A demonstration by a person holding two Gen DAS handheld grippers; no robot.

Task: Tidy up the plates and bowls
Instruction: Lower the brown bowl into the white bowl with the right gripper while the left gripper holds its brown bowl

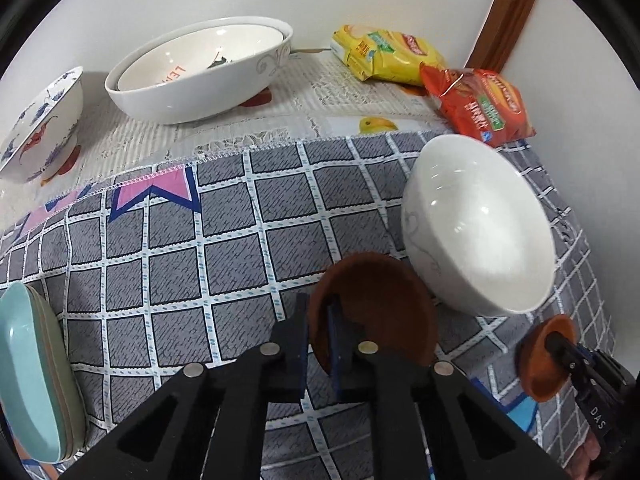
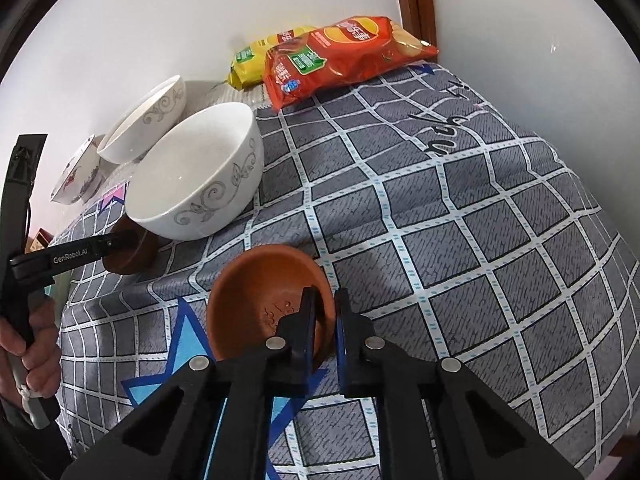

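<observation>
Left tongs (image 1: 319, 334) pinched on rim of small brown clay dish (image 1: 384, 300); one pad inside, one outside, rim between. Dish on grey checked cloth (image 1: 180, 248), just beside plain white ceramic bowl (image 1: 480, 228), which sits tilted with mouth toward camera.

Right tongs (image 2: 325, 322) clamped on near-right rim of second small terracotta dish (image 2: 260, 292); left finger inside the dish, right finger outside. Dish sits on the same cloth over a blue star print (image 2: 172, 360). In left view the same dish shows at lower right (image 1: 540, 364) with the right tongs on it. In right view the left tongs' dish is partly hidden behind a black finger marked GenRobot.AI, close under the white bowl with grey scroll pattern (image 2: 200, 176).

Bare hand (image 2: 28, 344) grips the left handle at frame edge.

Further out: large white bowl with smaller bowl nested inside (image 1: 200, 68) on lace-pattern worktop cover (image 1: 320, 92); blue-and-red floral footed bowl (image 1: 40, 124) at far left; stack of pale teal and green plates (image 1: 32, 380) at left edge of cloth. Yellow snack bag (image 1: 384, 54) and red snack bag (image 1: 480, 108) at back near wall, red one overlapping cloth edge. Wooden frame (image 1: 516, 4) in corner.
</observation>
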